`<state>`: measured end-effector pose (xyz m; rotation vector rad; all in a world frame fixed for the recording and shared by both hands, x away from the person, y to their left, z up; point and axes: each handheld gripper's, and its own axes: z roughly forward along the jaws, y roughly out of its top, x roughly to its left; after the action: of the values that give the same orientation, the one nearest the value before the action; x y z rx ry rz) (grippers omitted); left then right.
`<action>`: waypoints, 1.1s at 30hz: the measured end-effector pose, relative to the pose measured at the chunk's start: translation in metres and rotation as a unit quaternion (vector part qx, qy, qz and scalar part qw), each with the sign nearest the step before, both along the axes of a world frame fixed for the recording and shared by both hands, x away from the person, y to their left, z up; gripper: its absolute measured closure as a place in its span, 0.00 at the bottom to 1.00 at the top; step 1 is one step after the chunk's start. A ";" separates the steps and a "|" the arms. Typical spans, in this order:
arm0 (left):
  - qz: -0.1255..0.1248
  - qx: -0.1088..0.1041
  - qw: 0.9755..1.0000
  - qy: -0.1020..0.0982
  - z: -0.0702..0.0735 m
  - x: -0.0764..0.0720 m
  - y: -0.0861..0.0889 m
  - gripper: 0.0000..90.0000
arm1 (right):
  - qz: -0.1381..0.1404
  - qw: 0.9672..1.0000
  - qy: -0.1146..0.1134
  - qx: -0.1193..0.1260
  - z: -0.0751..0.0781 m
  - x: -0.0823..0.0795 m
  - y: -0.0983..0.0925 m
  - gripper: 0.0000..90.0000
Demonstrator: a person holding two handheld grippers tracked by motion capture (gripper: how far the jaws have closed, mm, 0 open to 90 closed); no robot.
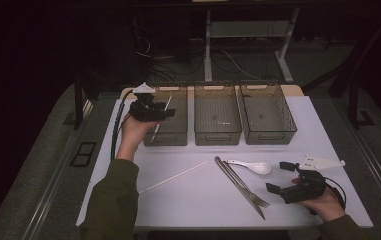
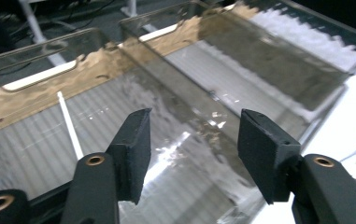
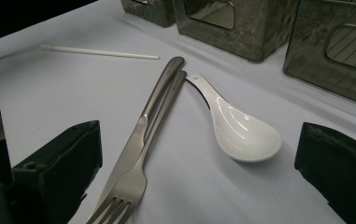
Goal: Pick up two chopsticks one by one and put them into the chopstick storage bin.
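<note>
chopstick [image 2: 69, 125]: lies in the left bin [image 1: 175, 136], one end leaning on its far wall; I count it dropped
left hand-held gripper [image 2: 192, 156]: jaws half apart, empty; I'd lift clear
right hand-held gripper [image 3: 199, 177]: wide open, empty, facing the ceramic spoon [image 3: 241, 133]
counter [image 1: 188, 200]: second chopstick [image 1: 174, 176] next

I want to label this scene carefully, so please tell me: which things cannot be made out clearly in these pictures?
- High view: the chopstick in the left bin is partly covered by the left hand-held gripper.
- Left gripper view: the chopstick's lower end passes behind the jaw.
- Right gripper view: the fork tines are cut off by the bottom edge; the knife blade lies partly under the fork.
</note>
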<state>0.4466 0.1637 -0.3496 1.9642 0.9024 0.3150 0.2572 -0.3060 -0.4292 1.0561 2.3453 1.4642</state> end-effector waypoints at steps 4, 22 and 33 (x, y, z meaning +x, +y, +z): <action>-0.024 -0.002 1.000 -0.006 0.008 -0.016 -0.002 0.42 | 0.010 1.000 -0.003 0.000 -0.002 0.001 0.002 0.01; -0.090 0.005 0.996 -0.023 0.003 -0.076 -0.019 0.13 | 0.009 1.000 -0.011 -0.015 -0.003 0.000 0.005 0.01; -0.117 0.019 0.993 -0.025 -0.011 -0.105 -0.022 0.00 | 0.006 1.000 -0.006 -0.016 -0.004 -0.001 0.004 0.01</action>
<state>0.3414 0.1414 -0.3605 2.0630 0.6292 0.2457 0.2566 -0.3018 -0.4335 1.0243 2.3627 1.4278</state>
